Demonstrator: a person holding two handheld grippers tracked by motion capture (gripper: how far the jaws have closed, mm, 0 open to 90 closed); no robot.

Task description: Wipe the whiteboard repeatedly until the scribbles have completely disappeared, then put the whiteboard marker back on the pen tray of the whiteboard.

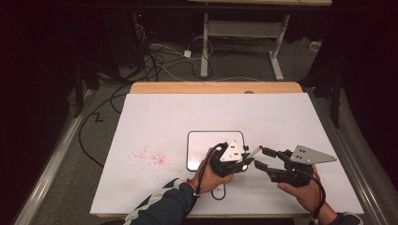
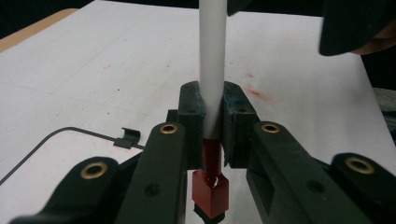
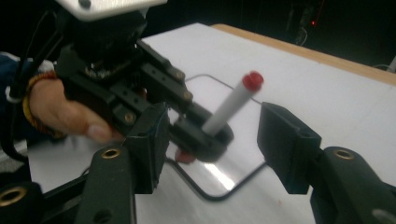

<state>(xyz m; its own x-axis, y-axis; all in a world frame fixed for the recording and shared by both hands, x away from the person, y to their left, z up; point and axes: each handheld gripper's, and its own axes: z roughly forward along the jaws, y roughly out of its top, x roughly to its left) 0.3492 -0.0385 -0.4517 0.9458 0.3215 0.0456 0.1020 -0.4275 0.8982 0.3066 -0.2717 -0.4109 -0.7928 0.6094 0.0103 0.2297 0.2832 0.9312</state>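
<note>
A white marker [image 1: 254, 151] with red at both ends is clamped in my left gripper [image 1: 246, 160], which is shut on its barrel. In the left gripper view the white barrel [image 2: 212, 70] rises between the pads, and its red end block [image 2: 211, 191] sits below them. My right gripper [image 1: 262, 157] is open just right of the marker's free end, jaws spread on either side of it without touching. In the right gripper view the marker [image 3: 232, 106] tilts up to a red tip [image 3: 252, 80], inside the wide gap of the right gripper [image 3: 217, 137].
A small whiteboard with a dark rim [image 1: 188, 140] lies flat under the left gripper. Red smudges [image 1: 150, 157] mark the white table surface [image 1: 281, 117] to its left. A wooden edge [image 1: 216, 87] runs along the far side. Cables lie on the floor beyond.
</note>
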